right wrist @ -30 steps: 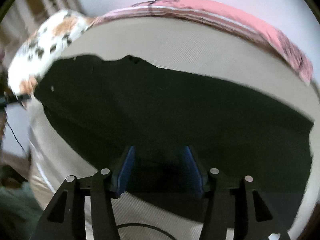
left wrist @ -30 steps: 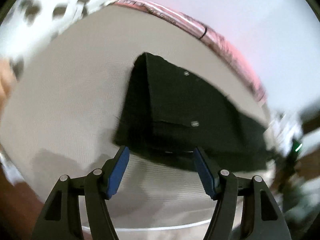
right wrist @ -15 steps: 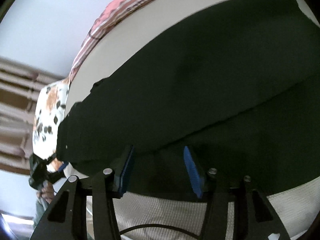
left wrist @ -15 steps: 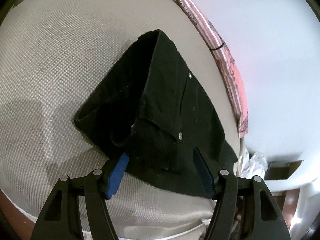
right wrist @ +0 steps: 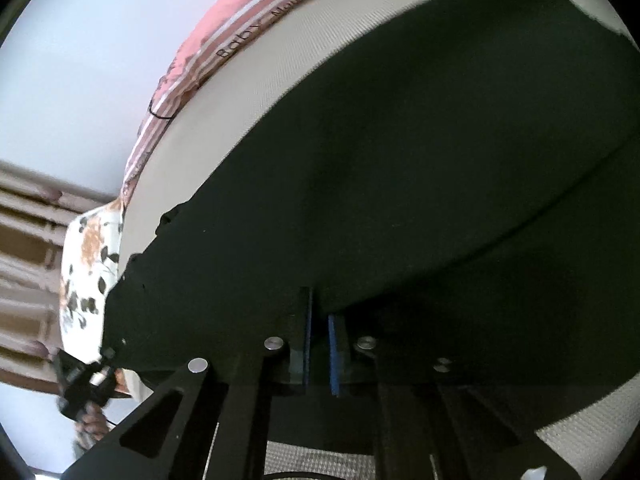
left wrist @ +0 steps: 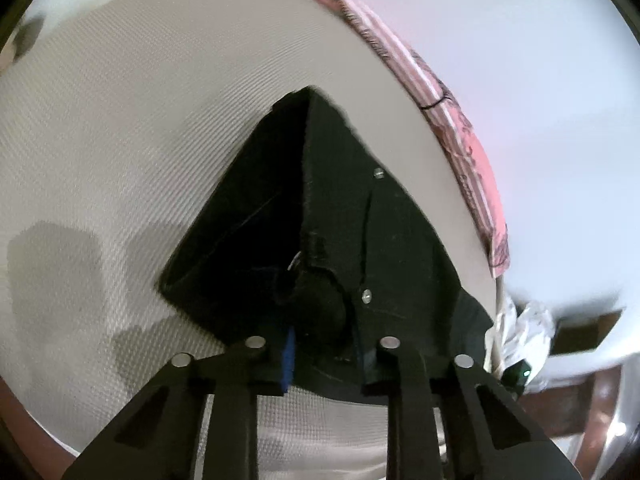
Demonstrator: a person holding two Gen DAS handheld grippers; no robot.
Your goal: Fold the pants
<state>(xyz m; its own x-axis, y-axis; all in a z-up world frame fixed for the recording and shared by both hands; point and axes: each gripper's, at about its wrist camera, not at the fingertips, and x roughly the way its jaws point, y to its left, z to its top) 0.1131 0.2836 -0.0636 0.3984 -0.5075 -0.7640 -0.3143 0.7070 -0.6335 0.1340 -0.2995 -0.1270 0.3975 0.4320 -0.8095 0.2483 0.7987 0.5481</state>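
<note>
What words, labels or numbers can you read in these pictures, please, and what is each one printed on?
"Baby": on the pink striped edging along the far side of the mattress, right wrist view.
A second word follows it there, starting with something like "M", too blurred to read.
The same edging in the left wrist view carries dark print, unreadable.
The black pants show no readable label.

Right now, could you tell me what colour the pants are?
The pants are black, clearest in the left wrist view.
</note>
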